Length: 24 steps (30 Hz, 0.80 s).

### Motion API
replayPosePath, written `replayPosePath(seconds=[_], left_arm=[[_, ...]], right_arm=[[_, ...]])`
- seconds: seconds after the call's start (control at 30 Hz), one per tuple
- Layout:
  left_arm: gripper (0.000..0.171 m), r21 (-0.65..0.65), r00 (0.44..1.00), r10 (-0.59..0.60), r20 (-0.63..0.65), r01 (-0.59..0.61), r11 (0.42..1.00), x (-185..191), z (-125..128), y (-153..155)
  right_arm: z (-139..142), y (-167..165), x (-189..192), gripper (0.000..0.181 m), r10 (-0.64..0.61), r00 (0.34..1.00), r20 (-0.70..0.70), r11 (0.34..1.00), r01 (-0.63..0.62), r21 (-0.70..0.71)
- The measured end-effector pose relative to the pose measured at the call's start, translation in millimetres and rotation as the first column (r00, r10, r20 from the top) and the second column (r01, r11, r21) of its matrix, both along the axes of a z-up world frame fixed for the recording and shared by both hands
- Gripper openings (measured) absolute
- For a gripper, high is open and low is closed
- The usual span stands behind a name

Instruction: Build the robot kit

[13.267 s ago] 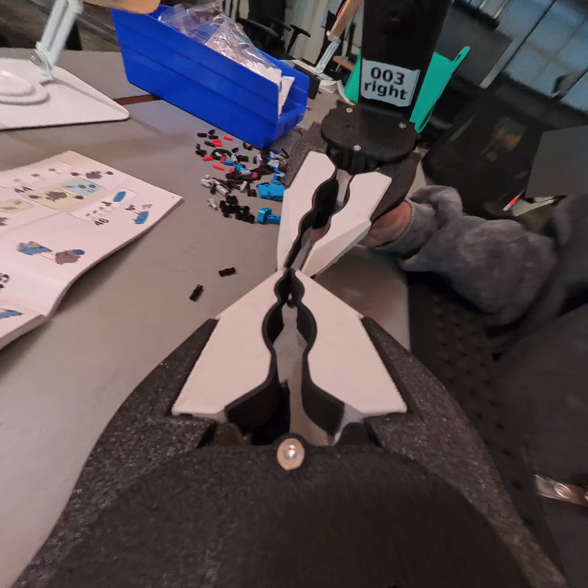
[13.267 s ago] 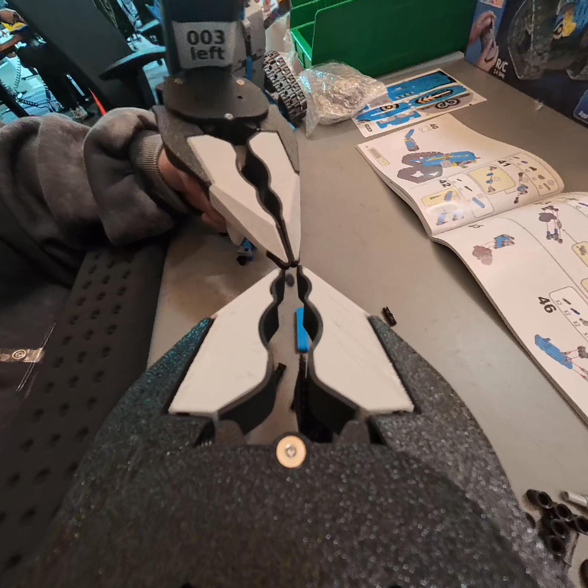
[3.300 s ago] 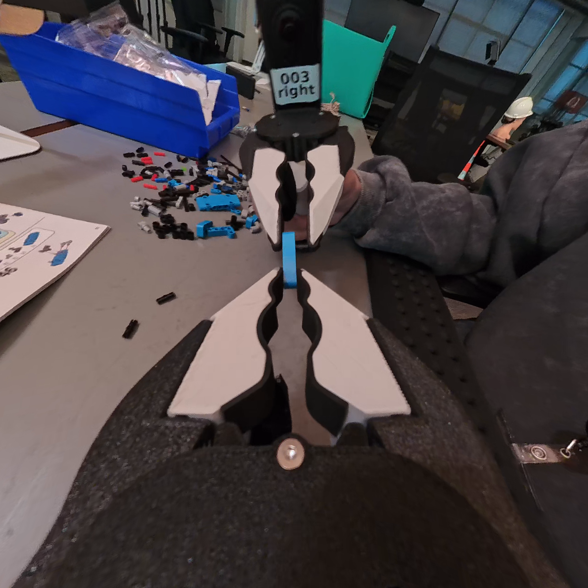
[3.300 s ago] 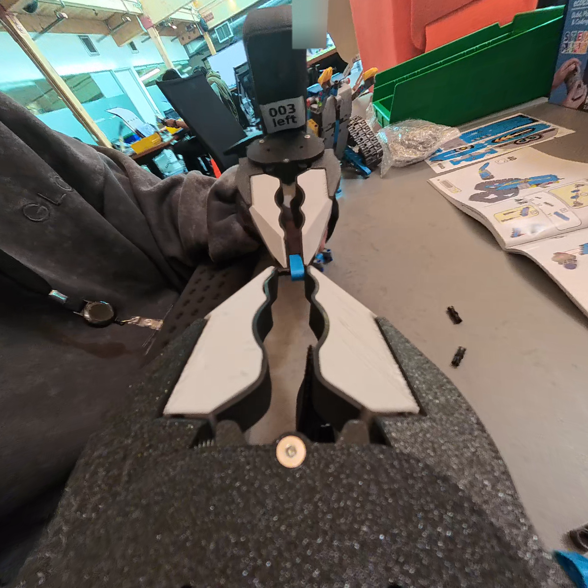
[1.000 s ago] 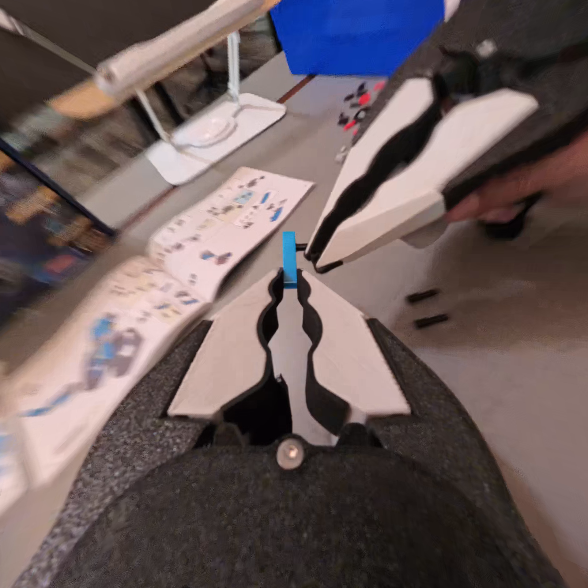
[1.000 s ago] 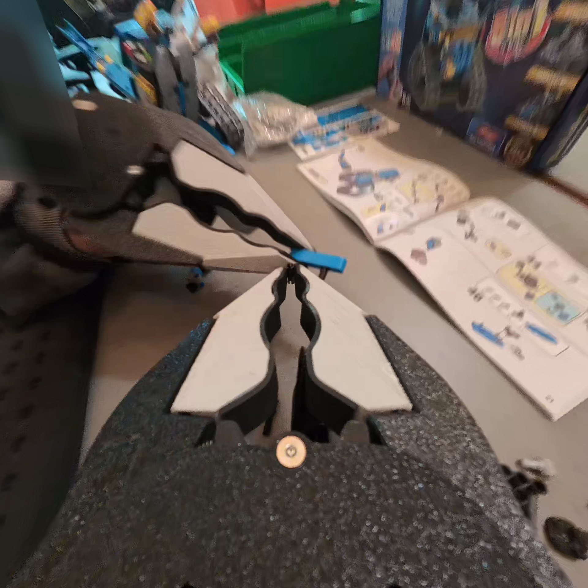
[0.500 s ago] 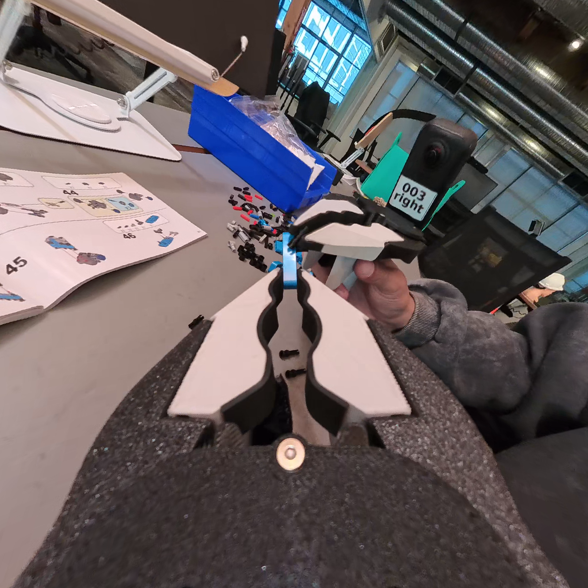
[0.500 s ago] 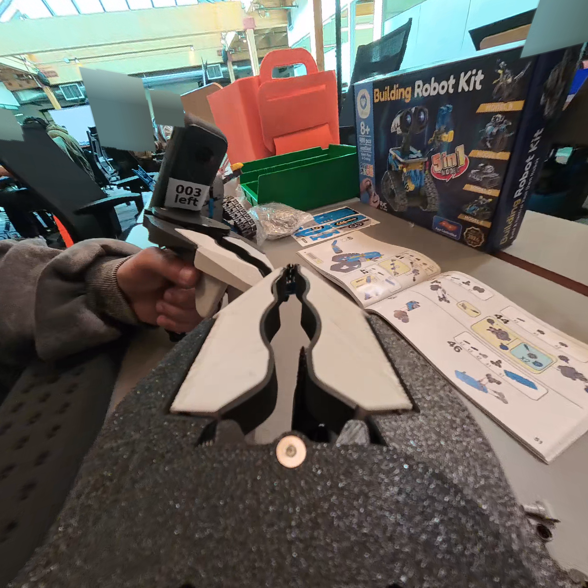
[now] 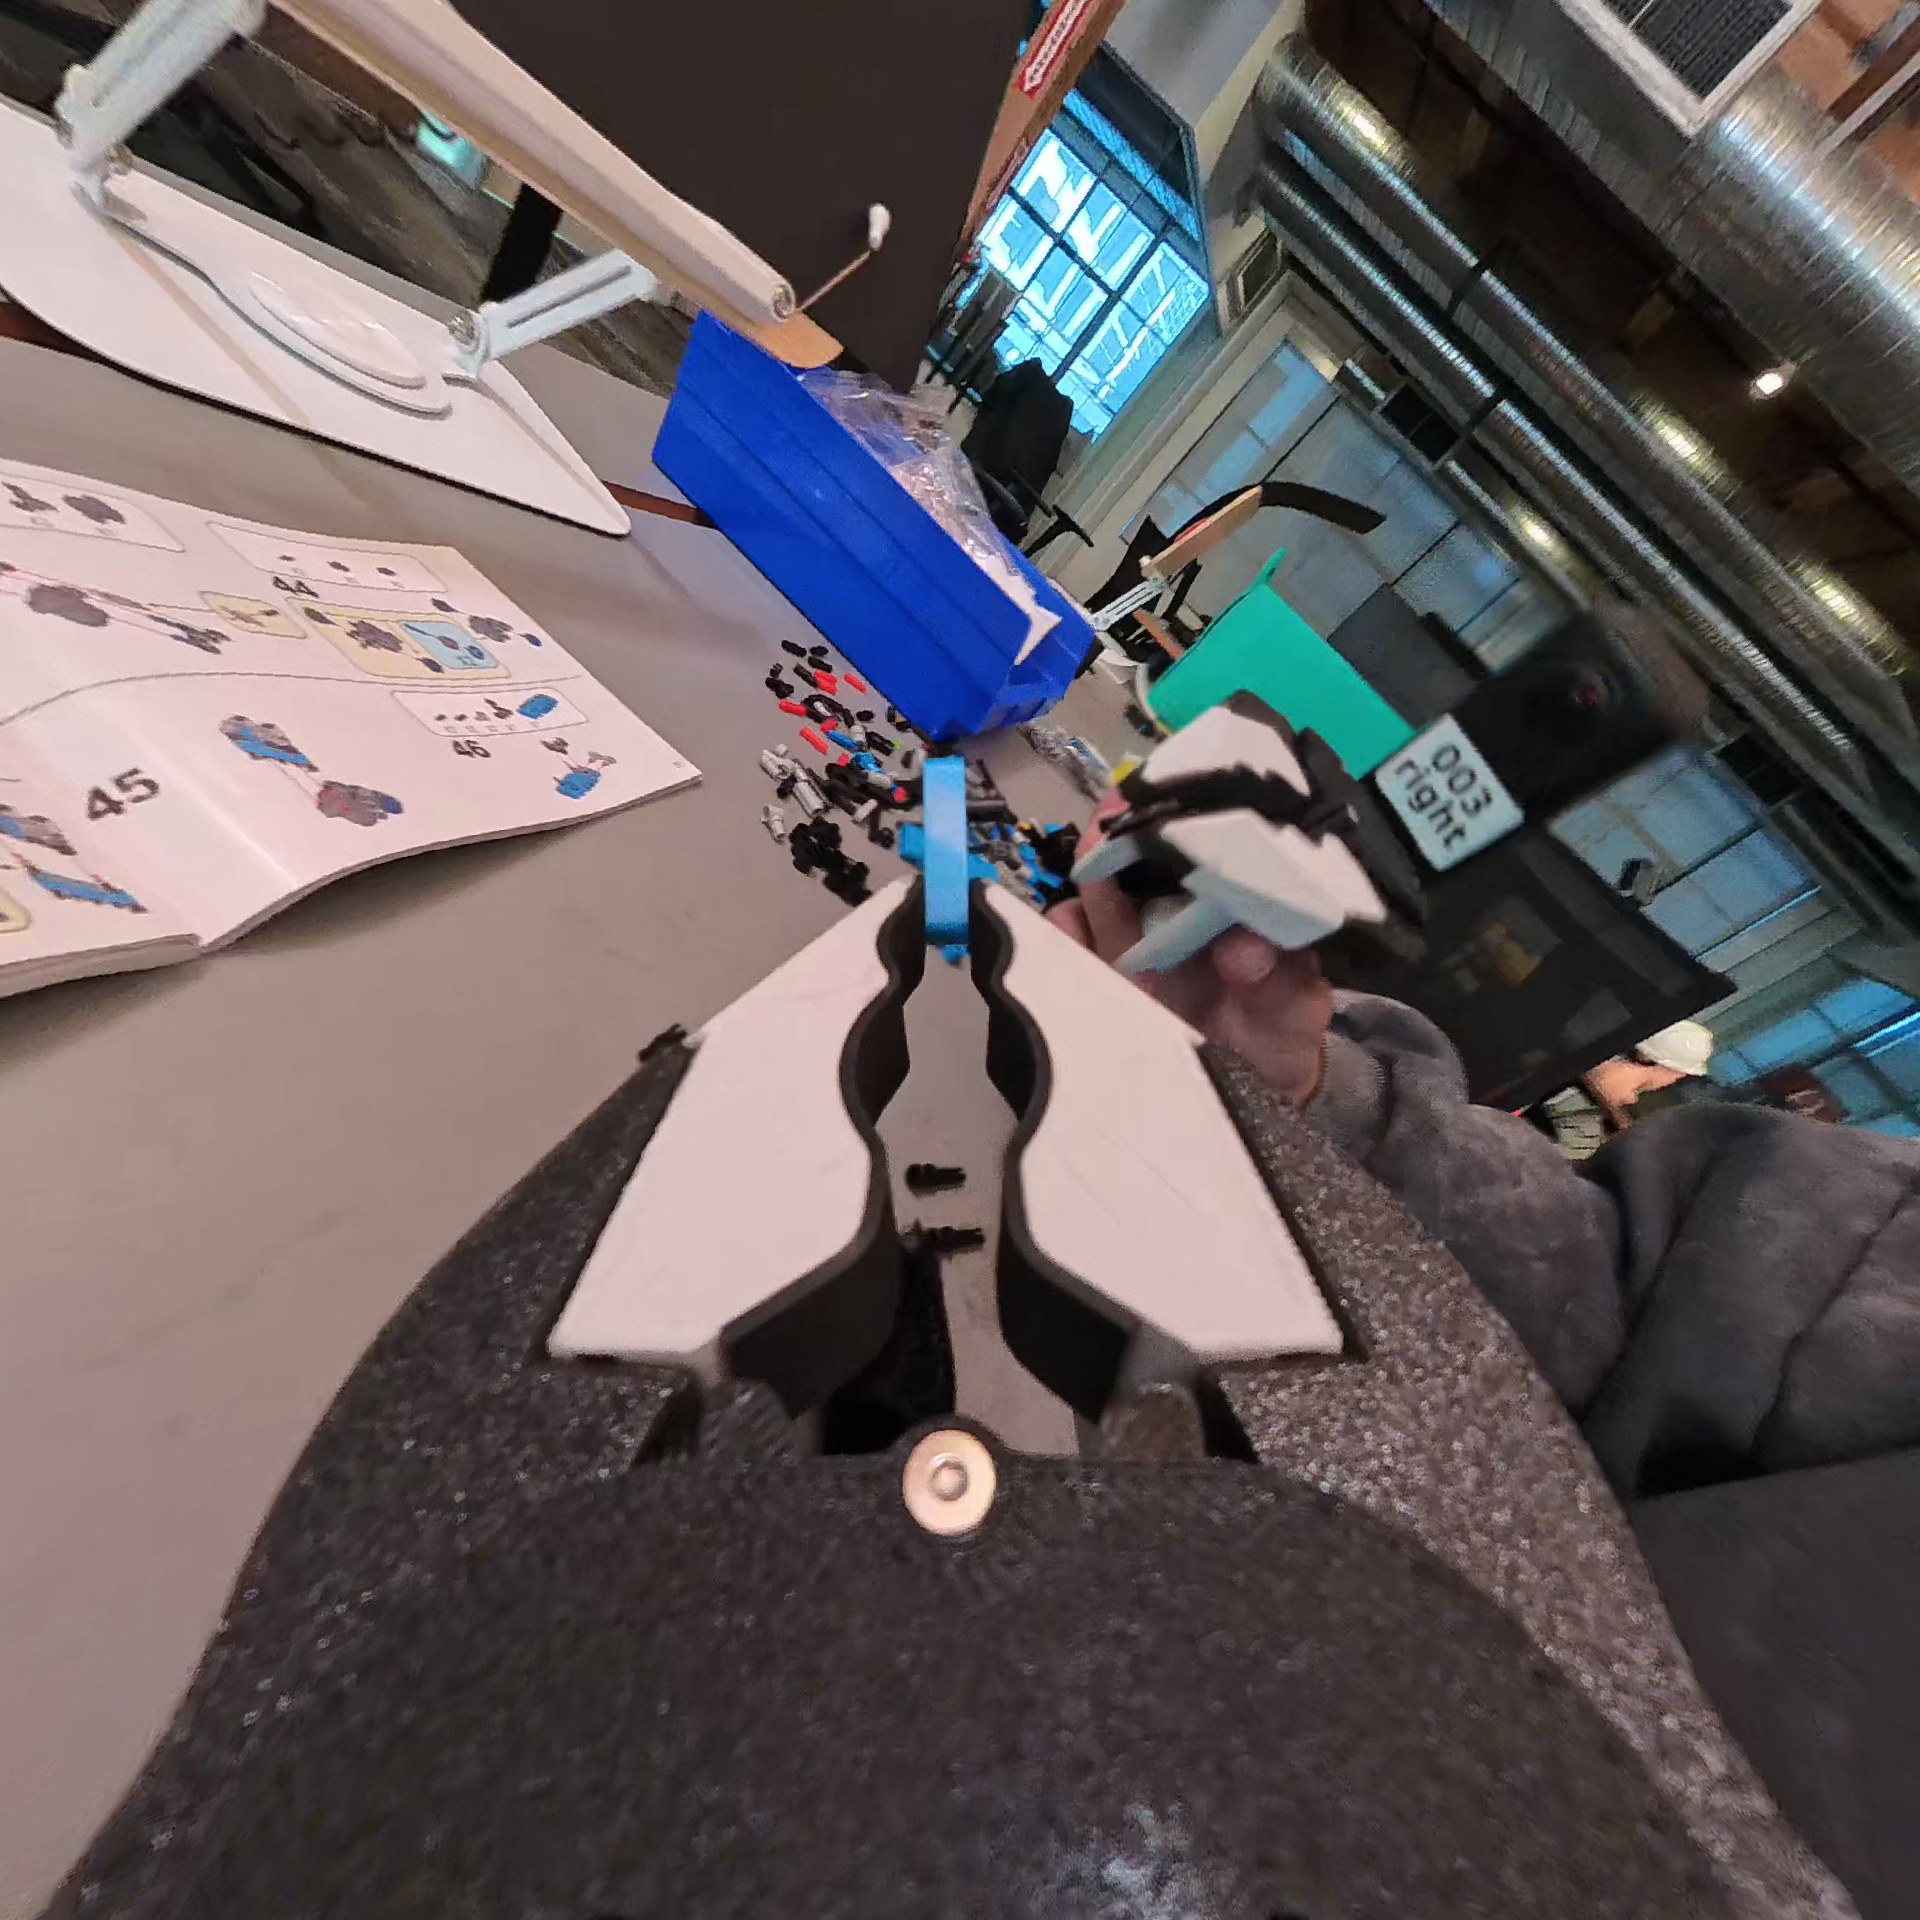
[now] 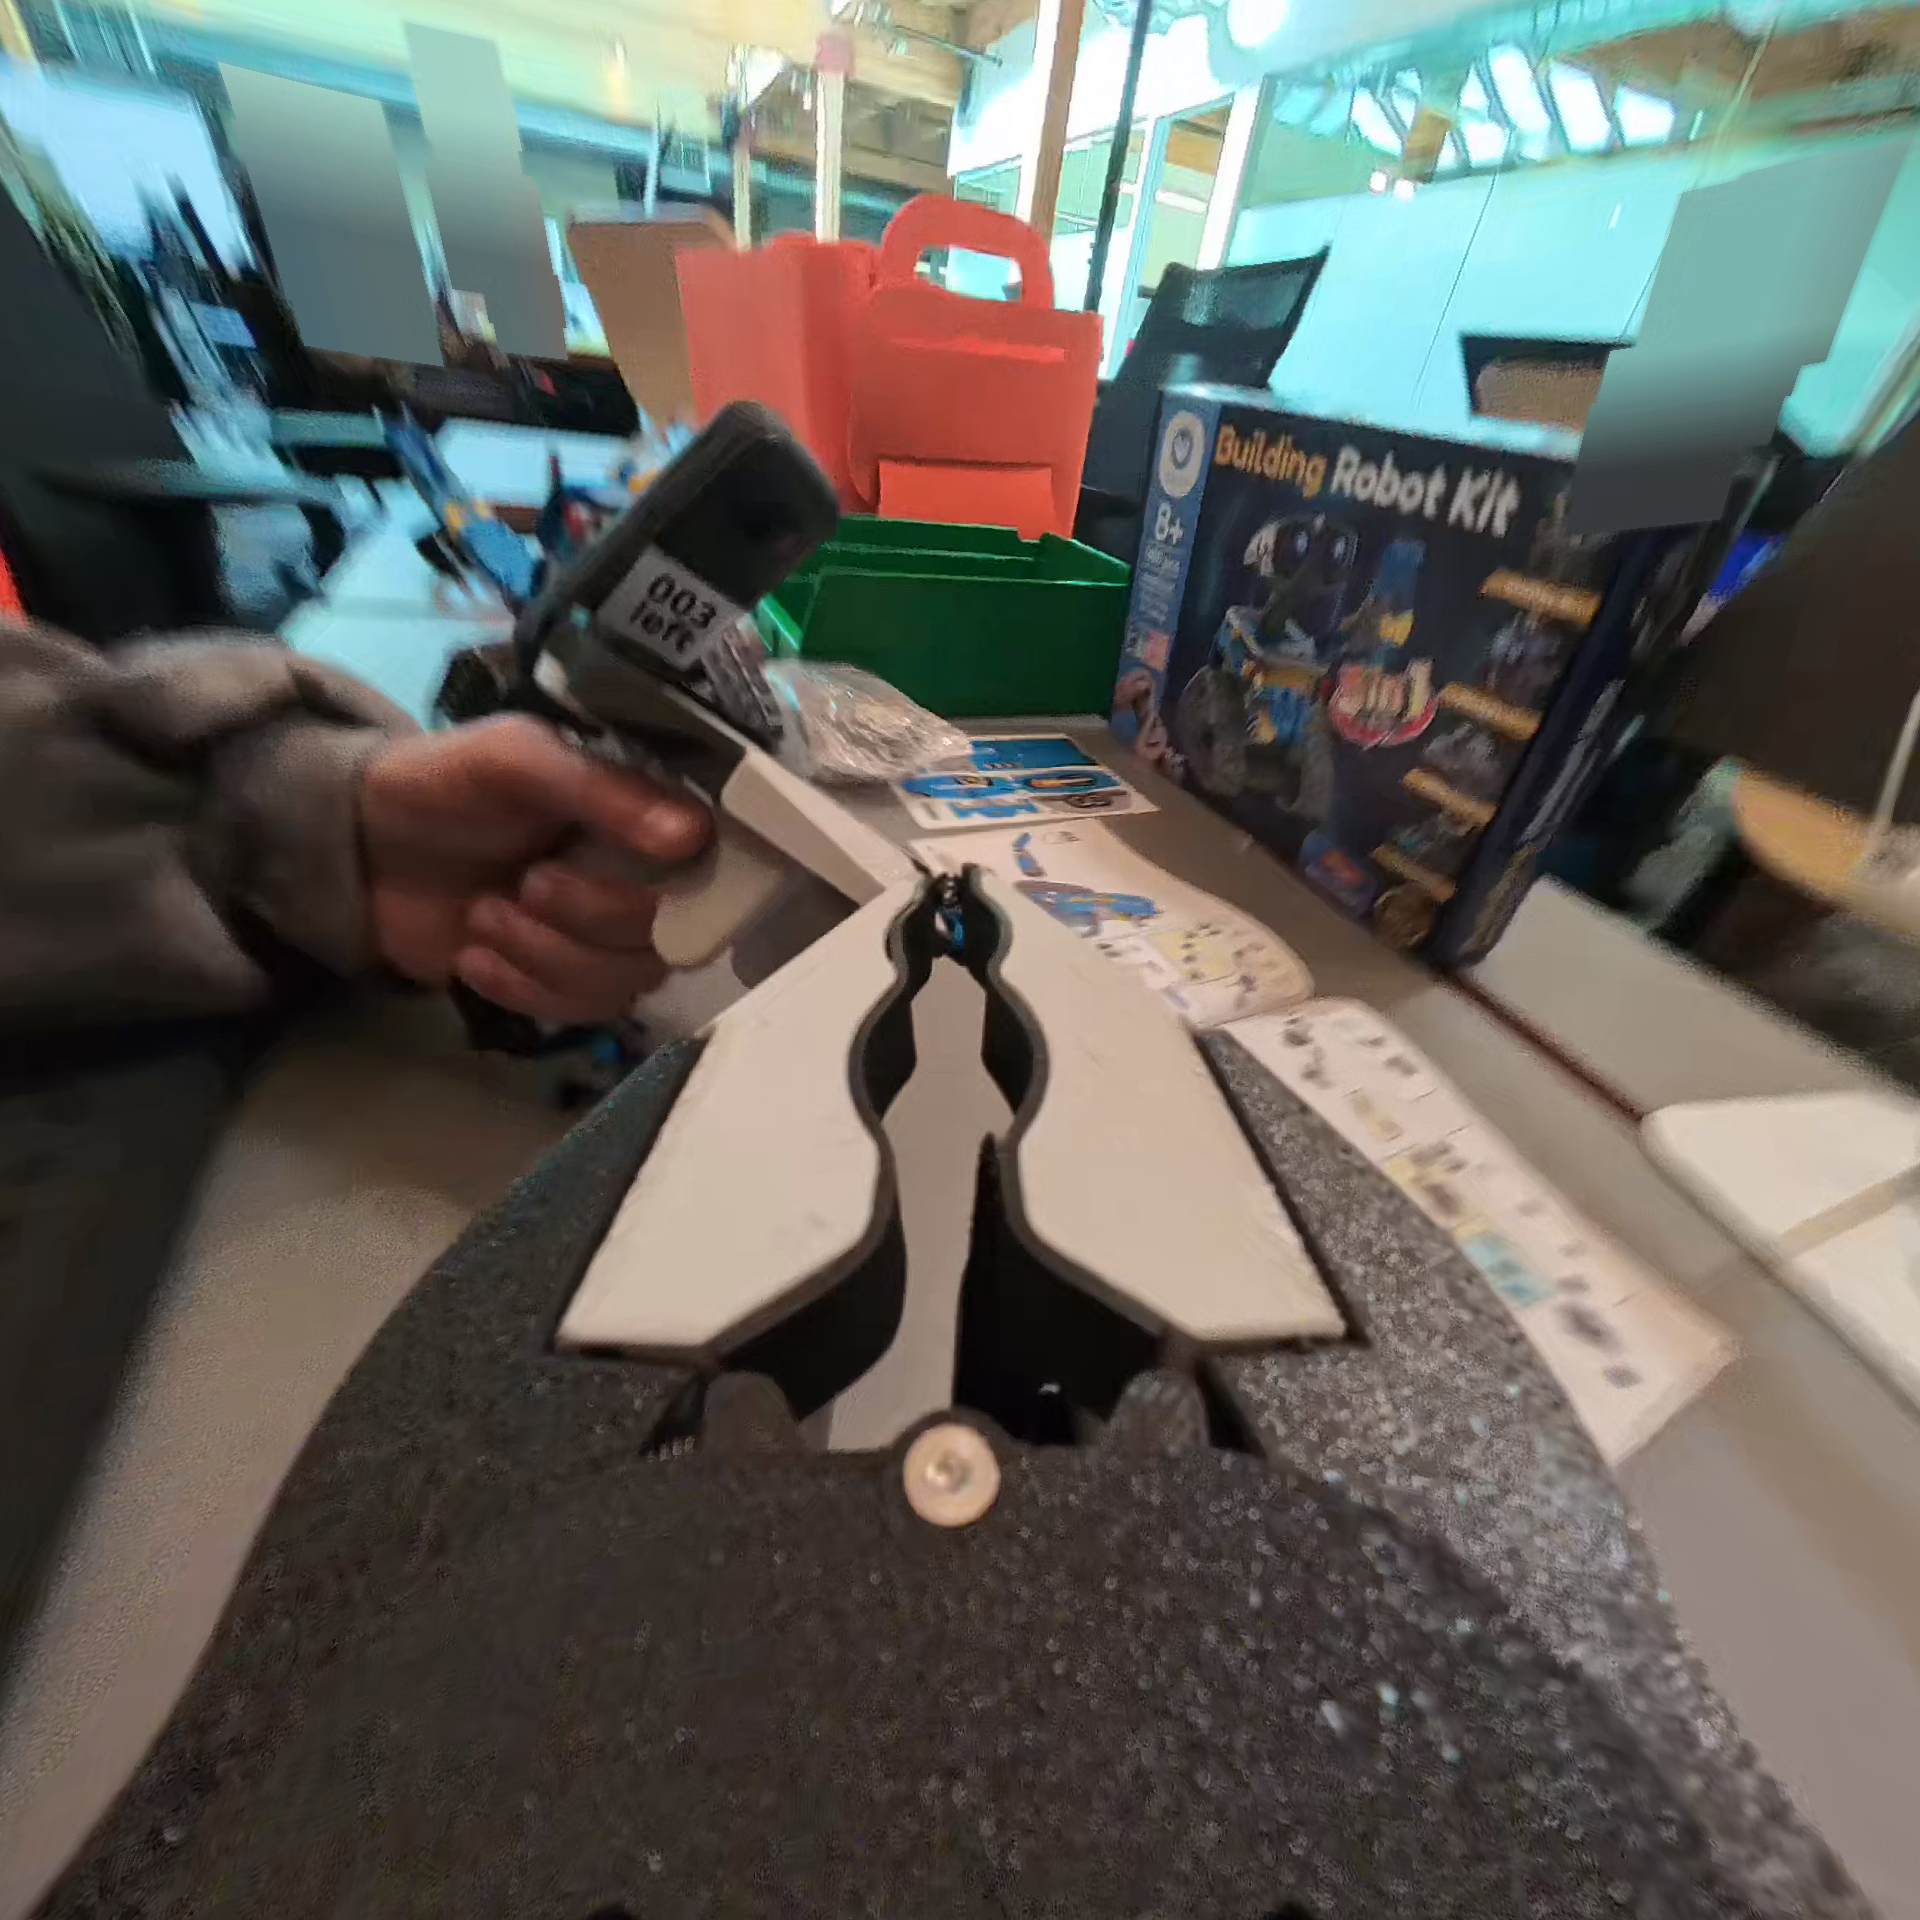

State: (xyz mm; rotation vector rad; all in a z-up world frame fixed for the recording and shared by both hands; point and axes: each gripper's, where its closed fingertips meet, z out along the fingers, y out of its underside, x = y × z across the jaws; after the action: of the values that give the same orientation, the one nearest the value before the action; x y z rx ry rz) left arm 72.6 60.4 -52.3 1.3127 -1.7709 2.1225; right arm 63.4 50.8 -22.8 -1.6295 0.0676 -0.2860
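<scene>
My left gripper [image 9: 943, 920] is shut on a short blue beam [image 9: 943, 831] that stands up out of its tips above the grey table [image 9: 364, 1091]. My right gripper [image 10: 951, 896] has its jaws closed on a small dark piece [image 10: 948, 900], too small to identify. In the left wrist view the right gripper [image 9: 1101, 857] lies just right of the blue beam, tips pointing at it. In the right wrist view the left gripper's finger [image 10: 821, 831] reaches my tips from the left, held by a hand [image 10: 520, 852].
An open instruction booklet [image 9: 312, 707], a pile of small parts [image 9: 842, 769], a blue bin [image 9: 852, 551] and a white lamp base [image 9: 260, 332] are on the table. Two black pins [image 9: 935, 1205] lie below me. A kit box [image 10: 1351, 665], green bin [image 10: 956, 613] and orange bag [image 10: 935, 384] stand behind. The white lamp base [image 9: 260, 332] is about 40 cm from both grippers' fingertips.
Both views have tilted. The right gripper's tips have drawn a little to the right of the blue beam. The left gripper keeps its hold on the beam.
</scene>
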Motion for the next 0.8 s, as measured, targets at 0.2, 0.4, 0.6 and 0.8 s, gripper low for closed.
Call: replayPosePath(seconds=[0.2, 0.4, 0.6, 0.8], left_arm=[[0.007, 0.063, 0.995, -0.1, -0.02, 0.101, 0.993, -11, -10, -12], [0.006, 0.133, 0.985, -0.165, -0.042, 0.169, 0.977, -19, -21, -18], [0.007, 0.184, 0.981, -0.186, -0.062, 0.194, 0.964, -22, -30, -22], [0.006, 0.214, 0.977, -0.199, -0.079, 0.212, 0.954, -24, -37, -22]], right_arm=[[-17, 4, -5, 0.004, 0.008, 0.92, 0.392, 0.974, 0.081, -0.211], [-39, -7, -10, 0.004, 0.113, 0.903, 0.415, 0.938, 0.041, -0.345], [-47, -4, -16, 0.004, 0.154, 0.891, 0.427, 0.922, 0.025, -0.386], [-55, -3, -14, 0.004, 0.161, 0.886, 0.434, 0.904, 0.044, -0.425]])
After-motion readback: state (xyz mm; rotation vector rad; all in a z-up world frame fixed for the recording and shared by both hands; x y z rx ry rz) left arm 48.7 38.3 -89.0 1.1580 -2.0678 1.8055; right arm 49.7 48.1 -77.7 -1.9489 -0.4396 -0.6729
